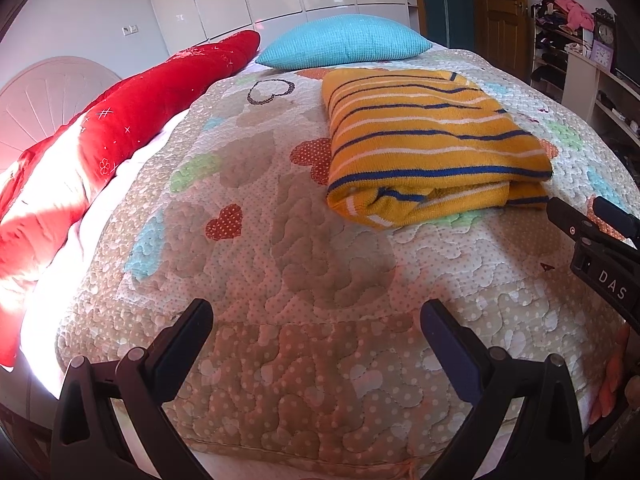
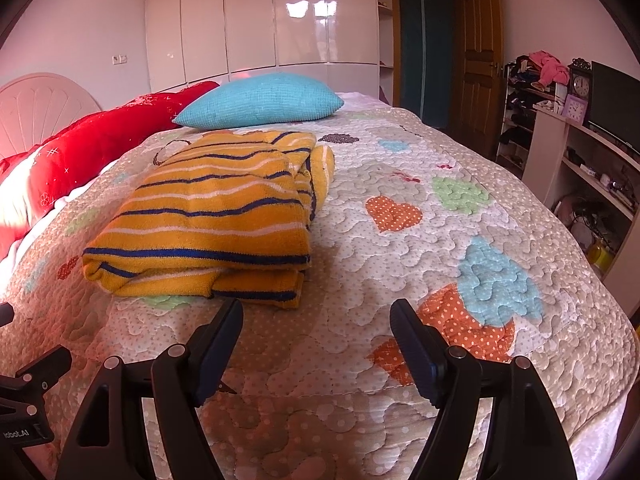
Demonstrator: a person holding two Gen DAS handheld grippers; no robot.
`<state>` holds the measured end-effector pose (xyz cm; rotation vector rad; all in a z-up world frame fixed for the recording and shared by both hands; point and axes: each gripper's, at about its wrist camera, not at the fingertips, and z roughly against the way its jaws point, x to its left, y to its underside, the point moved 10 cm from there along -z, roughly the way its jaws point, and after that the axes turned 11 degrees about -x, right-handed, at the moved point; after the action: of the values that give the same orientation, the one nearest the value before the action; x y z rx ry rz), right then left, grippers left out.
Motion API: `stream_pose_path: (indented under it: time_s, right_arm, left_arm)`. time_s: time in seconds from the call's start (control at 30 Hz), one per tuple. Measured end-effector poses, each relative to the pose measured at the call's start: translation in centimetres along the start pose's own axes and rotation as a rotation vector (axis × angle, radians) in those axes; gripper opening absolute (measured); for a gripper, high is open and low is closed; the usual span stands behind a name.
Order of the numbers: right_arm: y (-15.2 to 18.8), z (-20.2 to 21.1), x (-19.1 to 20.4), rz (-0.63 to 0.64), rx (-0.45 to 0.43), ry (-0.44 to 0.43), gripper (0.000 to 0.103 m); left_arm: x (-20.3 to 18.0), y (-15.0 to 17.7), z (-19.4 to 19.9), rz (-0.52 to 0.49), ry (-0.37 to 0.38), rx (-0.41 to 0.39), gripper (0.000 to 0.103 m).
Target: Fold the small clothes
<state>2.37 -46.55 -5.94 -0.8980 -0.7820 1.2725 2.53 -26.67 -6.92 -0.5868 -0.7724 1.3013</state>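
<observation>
A yellow knit garment with blue and white stripes [image 1: 432, 148] lies folded into a thick rectangle on the quilted bedspread [image 1: 280, 248]. My left gripper [image 1: 316, 320] stands open near the bed's front edge, well short of the garment and to its left, with nothing between its fingers. In the right wrist view the same folded garment [image 2: 216, 216] lies just beyond my right gripper [image 2: 316, 316], which is open and empty over the quilt [image 2: 400, 240]. The right gripper's body [image 1: 600, 248] shows at the right edge of the left wrist view.
A turquoise pillow [image 2: 260, 100] and a long red cushion [image 1: 140, 112] lie at the head of the bed. White wardrobes [image 2: 260, 20] stand behind. Shelves with clocks and clothes [image 2: 560, 92] and a wooden door [image 2: 480, 60] are on the right.
</observation>
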Motion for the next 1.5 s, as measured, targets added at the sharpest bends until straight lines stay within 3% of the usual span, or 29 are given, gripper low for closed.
stream_pose_path:
  time_s: [1.5]
  right_arm:
    - [0.1, -0.4, 0.1, 0.016, 0.007, -0.01, 0.085]
  left_arm:
    - [-0.1, 1.3, -0.7, 0.021, 0.027, 0.04, 0.103]
